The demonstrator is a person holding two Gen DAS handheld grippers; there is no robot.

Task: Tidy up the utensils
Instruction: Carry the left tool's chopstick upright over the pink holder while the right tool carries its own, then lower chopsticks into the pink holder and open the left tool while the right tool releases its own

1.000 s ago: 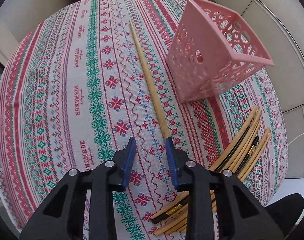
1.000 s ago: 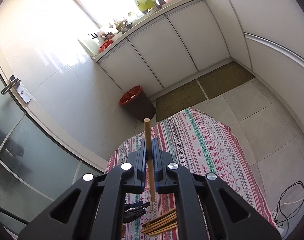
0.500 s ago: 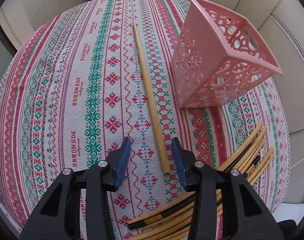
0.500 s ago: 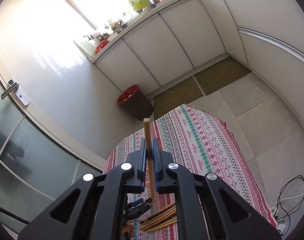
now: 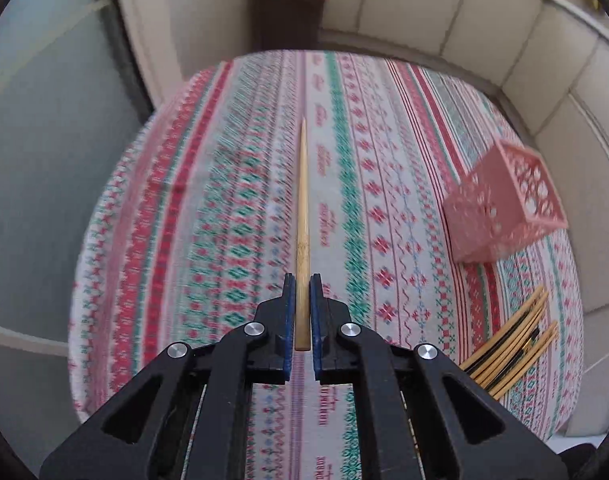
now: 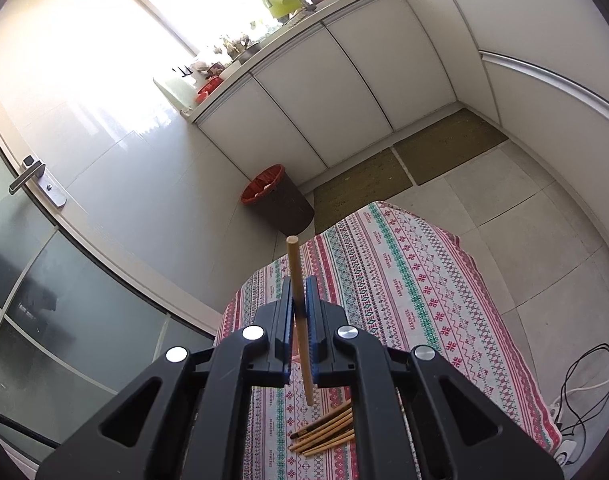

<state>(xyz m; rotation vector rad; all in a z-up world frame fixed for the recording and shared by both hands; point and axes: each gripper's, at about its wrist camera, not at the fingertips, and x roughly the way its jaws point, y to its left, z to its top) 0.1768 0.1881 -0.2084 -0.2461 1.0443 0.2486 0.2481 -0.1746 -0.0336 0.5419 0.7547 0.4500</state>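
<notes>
Left tool (image 5: 303, 284): black plastic arms with blue ribbed pads, closed on the thick end of a chopstick (image 5: 302, 216) (its jaws are just closing on it at this moment).
Left chopstick: pale bamboo, round, tapering to a fine tip that points away from the camera over the cloth; the butt end sits between the pads.
Right tool (image 6: 300, 286): same black frame with silver screws and blue pads, clamped narrow on a second chopstick (image 6: 300, 332).
Right chopstick: plain light wood, near upright between the pads, blunt round end up, thin end down, held above the desk.
Desk (image 5: 384, 184): covered with a woven cloth in red, green and white bands of crosses, diamonds and small lettering; edges rounded by the lens.
Basket (image 5: 508, 204): pink plastic, square, walls pierced with a lacy pattern of holes; it stands on the cloth at the right in the left view, a little blurred.
Loose chopsticks (image 5: 508, 348): a fanned bundle of bamboo and black sticks lying flat on the cloth near the basket, at the desk's edge.
Bin (image 6: 278, 198): dark round tub with a red rim, on the tiled floor beyond the desk.
Cupboards (image 6: 344, 92): smooth white doors under a cluttered worktop.
</notes>
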